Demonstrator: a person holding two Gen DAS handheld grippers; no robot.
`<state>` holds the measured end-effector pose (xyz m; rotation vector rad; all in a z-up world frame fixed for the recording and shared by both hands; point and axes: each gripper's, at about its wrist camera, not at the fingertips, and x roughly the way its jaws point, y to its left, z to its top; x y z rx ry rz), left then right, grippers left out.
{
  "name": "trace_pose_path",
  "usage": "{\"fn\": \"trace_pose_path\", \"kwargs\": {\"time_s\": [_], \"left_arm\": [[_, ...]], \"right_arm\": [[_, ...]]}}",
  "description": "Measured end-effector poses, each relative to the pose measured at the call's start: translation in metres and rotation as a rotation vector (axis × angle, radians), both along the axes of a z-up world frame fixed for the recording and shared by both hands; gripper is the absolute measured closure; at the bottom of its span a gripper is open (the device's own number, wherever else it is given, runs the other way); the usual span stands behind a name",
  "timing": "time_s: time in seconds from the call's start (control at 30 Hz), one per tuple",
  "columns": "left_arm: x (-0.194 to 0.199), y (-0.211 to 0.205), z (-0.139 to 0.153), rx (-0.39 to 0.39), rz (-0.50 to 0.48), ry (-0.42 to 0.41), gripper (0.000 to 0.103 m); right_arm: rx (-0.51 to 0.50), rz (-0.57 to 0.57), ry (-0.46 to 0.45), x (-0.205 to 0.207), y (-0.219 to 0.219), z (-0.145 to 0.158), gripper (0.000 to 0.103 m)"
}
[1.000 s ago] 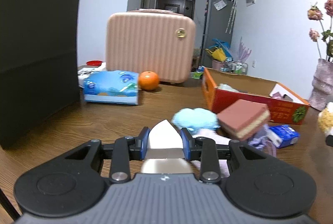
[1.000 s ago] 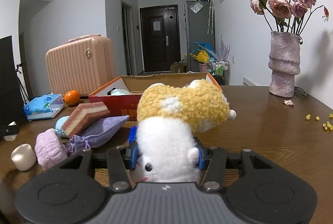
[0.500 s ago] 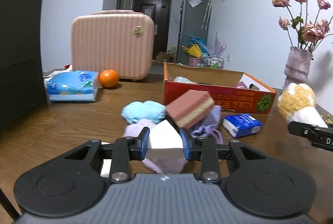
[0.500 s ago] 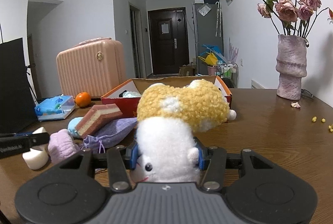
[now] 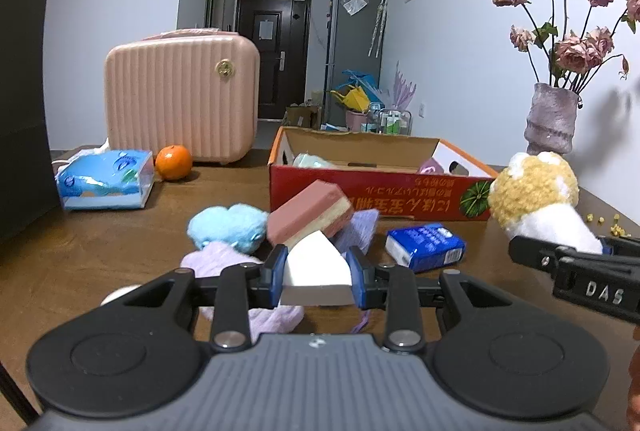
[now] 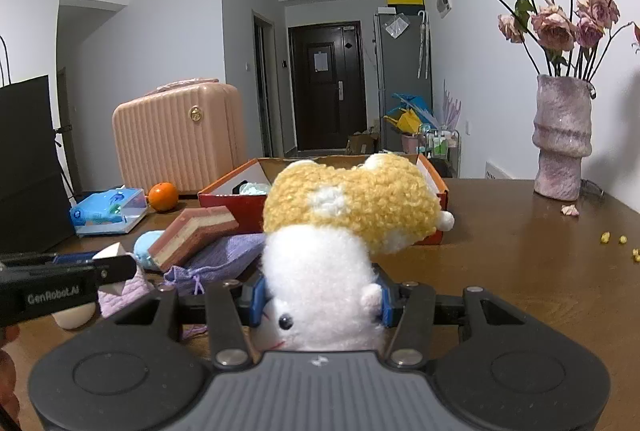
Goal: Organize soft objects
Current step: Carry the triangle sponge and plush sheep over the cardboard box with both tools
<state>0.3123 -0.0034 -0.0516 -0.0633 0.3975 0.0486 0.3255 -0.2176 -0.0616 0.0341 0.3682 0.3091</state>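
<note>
My left gripper (image 5: pixel 318 277) is shut on a white wedge-shaped sponge (image 5: pixel 316 271), held above the table. My right gripper (image 6: pixel 318 297) is shut on a yellow-and-white plush toy (image 6: pixel 348 215), which also shows at the right of the left wrist view (image 5: pixel 536 195). On the table lie a pink layered sponge (image 5: pixel 310 217), a blue fluffy toy (image 5: pixel 228 227), a pale purple knitted item (image 5: pixel 216 263), a purple drawstring pouch (image 6: pixel 216 263) and a blue tissue pack (image 5: pixel 426 247). Behind them stands an open red cardboard box (image 5: pixel 380 195) with soft items inside.
A pink suitcase (image 5: pixel 182 99), an orange (image 5: pixel 173 162) and a blue tissue box (image 5: pixel 106 179) stand at the back left. A black bag (image 5: pixel 22 111) is at the far left. A purple vase (image 6: pixel 562 143) with dried roses is at the right. A white rounded sponge (image 6: pixel 74 315) lies near the left gripper.
My left gripper has swung right and lifted with the white sponge, so the box and right gripper now show. My right gripper with the plush has risen and moved slightly towards the box.
</note>
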Motion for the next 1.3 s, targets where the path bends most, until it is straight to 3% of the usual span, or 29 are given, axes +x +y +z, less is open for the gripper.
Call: {"fn": "trace_pose_path", "kwargs": {"time_s": [0.47,1.3], "left_arm": [[0.031,-0.028,0.022,-0.012,-0.054,-0.058,0.07],[0.109,-0.028,0.05,-0.093,-0.008,-0.125,0.07]], "right_arm": [[-0.006,-0.031,-0.038,0.027,-0.009,0.009,0.054],[0.012,-0.056,-0.132,0.1,0.001,0.035,0.054]]}}
